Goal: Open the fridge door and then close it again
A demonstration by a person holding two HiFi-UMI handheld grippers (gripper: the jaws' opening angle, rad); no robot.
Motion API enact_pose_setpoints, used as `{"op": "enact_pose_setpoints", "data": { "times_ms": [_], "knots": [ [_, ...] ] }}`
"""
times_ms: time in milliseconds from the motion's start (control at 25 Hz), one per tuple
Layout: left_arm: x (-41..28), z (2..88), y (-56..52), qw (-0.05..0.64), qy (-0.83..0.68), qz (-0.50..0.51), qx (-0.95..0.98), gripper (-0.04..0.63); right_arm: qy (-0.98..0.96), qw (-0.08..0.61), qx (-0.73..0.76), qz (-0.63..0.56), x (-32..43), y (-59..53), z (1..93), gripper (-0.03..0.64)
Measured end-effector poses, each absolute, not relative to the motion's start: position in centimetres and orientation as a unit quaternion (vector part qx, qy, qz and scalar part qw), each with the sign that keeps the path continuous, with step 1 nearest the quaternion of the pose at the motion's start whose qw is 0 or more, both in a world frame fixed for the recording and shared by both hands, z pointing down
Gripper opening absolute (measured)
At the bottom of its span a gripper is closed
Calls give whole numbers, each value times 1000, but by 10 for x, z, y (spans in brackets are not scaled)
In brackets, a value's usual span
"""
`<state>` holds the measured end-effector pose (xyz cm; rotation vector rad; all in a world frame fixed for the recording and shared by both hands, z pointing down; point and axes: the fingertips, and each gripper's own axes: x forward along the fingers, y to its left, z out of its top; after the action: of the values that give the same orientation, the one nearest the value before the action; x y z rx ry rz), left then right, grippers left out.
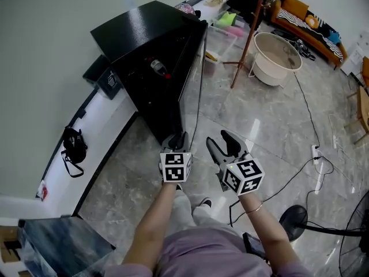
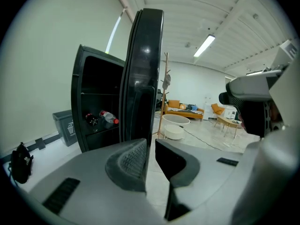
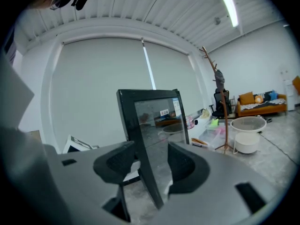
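The black fridge (image 1: 144, 45) stands against the wall with its door (image 1: 192, 74) swung wide open, and bottles (image 1: 158, 68) lie on a shelf inside. My left gripper (image 1: 178, 138) is at the door's near free edge. In the left gripper view the door (image 2: 140, 74) stands edge-on above the left gripper (image 2: 151, 156). Its jaws are almost together, leaving a thin slit. I cannot tell whether the pads pinch the edge. My right gripper (image 1: 226, 143) hangs open to the right of the door. In the right gripper view the glass door (image 3: 159, 121) shows beyond the wide-apart jaws of the right gripper (image 3: 150, 154), which hold nothing.
A grey bin (image 1: 108, 81) and a black bag (image 1: 74, 148) sit by the wall at the left. A white tub (image 1: 277, 56), a wooden stand (image 1: 245, 42) and an orange sofa (image 1: 297, 9) lie beyond the fridge. Cables with a power strip (image 1: 315, 152) and a fan (image 1: 297, 223) are at the right.
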<state>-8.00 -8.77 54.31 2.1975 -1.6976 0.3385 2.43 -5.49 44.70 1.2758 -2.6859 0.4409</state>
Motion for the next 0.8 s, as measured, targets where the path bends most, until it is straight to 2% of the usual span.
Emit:
{"op": "enact_pose_setpoints", "data": {
  "times_ms": [800],
  "knots": [
    [-18,538,-78,135,-579,131,794,52,-941,44,334,47,-31,-84,345,243]
  ]
}}
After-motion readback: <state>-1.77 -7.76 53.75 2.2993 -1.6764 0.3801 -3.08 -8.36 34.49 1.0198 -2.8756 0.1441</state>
